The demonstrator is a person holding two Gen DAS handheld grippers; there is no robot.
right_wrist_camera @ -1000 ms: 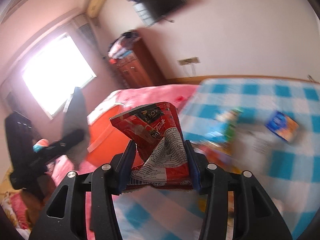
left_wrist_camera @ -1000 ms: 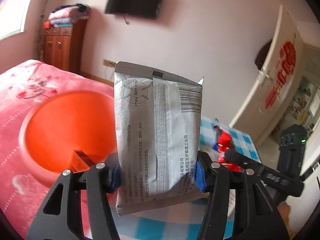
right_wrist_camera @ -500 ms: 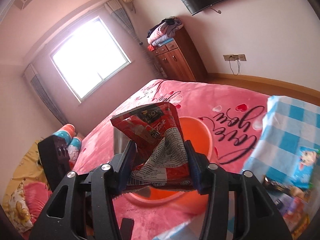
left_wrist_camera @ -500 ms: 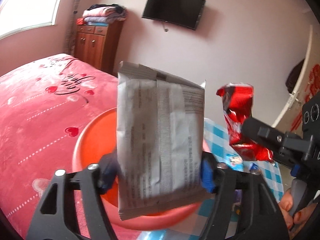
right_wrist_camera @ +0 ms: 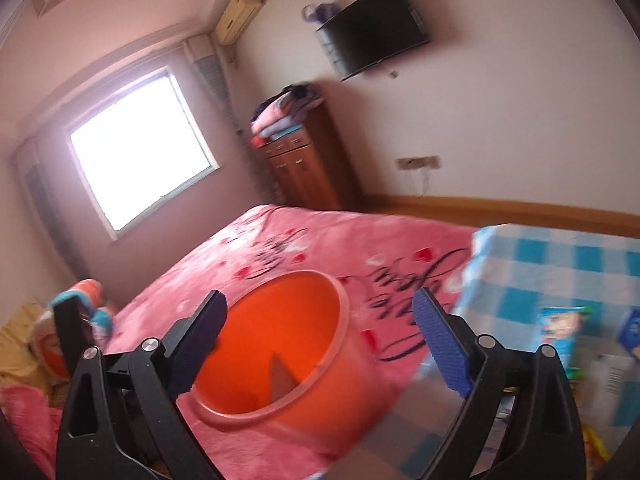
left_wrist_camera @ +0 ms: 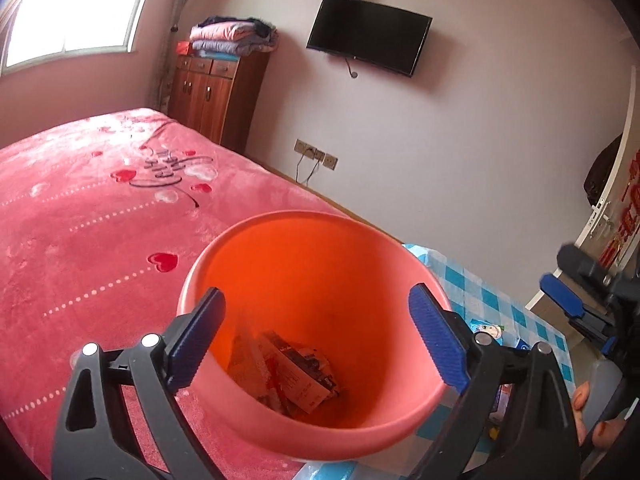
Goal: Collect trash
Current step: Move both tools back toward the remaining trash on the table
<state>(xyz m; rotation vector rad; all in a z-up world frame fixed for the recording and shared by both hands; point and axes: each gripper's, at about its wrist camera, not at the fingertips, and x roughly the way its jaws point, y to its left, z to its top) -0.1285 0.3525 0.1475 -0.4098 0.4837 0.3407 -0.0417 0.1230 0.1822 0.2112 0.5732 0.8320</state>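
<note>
An orange plastic bucket (left_wrist_camera: 280,264) stands on the pink bed, with several wrappers (left_wrist_camera: 288,372) lying at its bottom. My left gripper (left_wrist_camera: 316,336) is open and empty, right above the bucket's mouth. My right gripper (right_wrist_camera: 320,340) is open and empty too, above and beside the same bucket (right_wrist_camera: 320,360); a corner of a wrapper (right_wrist_camera: 280,380) shows inside. The right gripper's blue pads (left_wrist_camera: 560,300) show at the right edge of the left wrist view.
The pink bedspread (left_wrist_camera: 80,220) spreads left of the bucket. A blue checked cloth (right_wrist_camera: 560,272) with more packets (right_wrist_camera: 560,332) lies to the right. A wooden cabinet (left_wrist_camera: 216,96) and a wall TV (left_wrist_camera: 368,36) stand behind.
Both grippers opened. The grey packet left my left gripper and the red wrapper left my right gripper. Both views now look down on the bucket.
</note>
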